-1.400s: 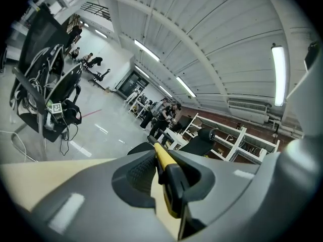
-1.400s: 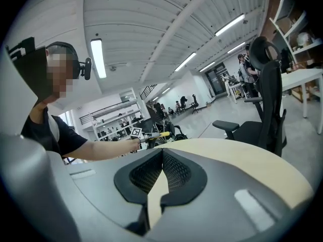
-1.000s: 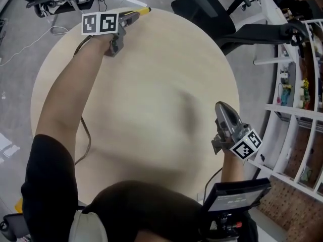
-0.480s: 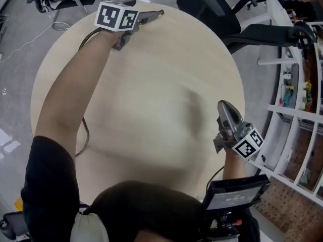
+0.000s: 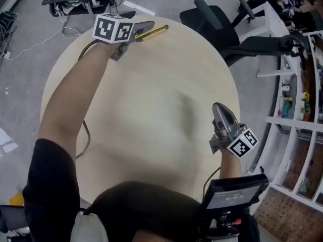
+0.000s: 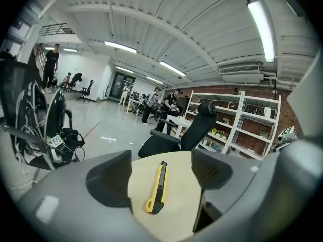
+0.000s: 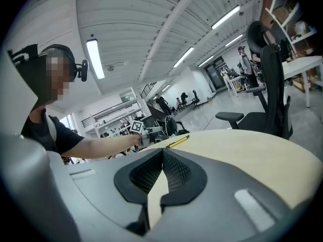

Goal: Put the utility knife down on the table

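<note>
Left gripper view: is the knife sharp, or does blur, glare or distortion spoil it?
Left gripper view: knife sharp, no glare on it; fisheye bends the ceiling lights and blacks out the corners. Head view: knife also crisp, a soft shadow on the table.

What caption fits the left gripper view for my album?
Yellow utility knife lies free on the round table, framed by the left hand-held gripper's jaws, which have just opened.

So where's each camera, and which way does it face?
Head view: on the head, down onto the table; both arms, left gripper, right gripper.
Left gripper view: along its jaws, just opened, at the knife lying free ahead.
Right gripper view: over its shut jaws, across the table; left arm shows.
Shared: knife, in all three.
</note>
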The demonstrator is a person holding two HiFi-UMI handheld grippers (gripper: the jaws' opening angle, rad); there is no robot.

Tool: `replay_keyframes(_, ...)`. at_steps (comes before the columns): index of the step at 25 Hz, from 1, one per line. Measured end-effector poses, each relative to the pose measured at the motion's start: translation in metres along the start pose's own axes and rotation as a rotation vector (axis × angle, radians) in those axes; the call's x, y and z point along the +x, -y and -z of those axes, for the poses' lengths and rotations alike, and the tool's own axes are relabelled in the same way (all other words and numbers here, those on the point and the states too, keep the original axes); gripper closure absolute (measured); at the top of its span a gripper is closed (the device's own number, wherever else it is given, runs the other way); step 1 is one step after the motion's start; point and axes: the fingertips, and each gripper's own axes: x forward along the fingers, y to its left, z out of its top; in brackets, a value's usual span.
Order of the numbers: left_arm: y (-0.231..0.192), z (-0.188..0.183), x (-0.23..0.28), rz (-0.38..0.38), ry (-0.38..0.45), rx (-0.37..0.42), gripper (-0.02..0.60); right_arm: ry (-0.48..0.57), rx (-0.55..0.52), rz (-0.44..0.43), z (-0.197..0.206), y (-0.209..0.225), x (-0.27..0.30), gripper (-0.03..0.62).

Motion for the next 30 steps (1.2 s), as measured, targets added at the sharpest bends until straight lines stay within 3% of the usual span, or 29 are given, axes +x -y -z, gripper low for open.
replay_keyframes(5,0.001,-0.051,-0.073,-0.050,0.133,-0.026,0.437,0.019,-0.032,-0.027,-0.026,-0.031,-0.006,0.579)
replay_keyframes(11,0.037,-0.075,-0.161,-0.068,0.220,-0.039,0.551,0.027,-0.071,-0.069,-0.045,-0.074,-0.019,0.579)
replay_keyframes(20,0.107,-0.089,-0.300,-0.155,0.298,-0.042,0.581,0.015,-0.125,-0.133,-0.072,-0.138,-0.076,0.579)
replay_keyframes(26,0.188,-0.084,-0.361,-0.182,0.344,-0.024,0.581,0.034,-0.144,-0.157,-0.085,-0.150,-0.129,0.579)
replay_keyframes(30,0.251,-0.076,-0.402,-0.240,0.366,-0.003,0.581,0.039,-0.163,-0.207,-0.095,-0.160,-0.166,0.579)
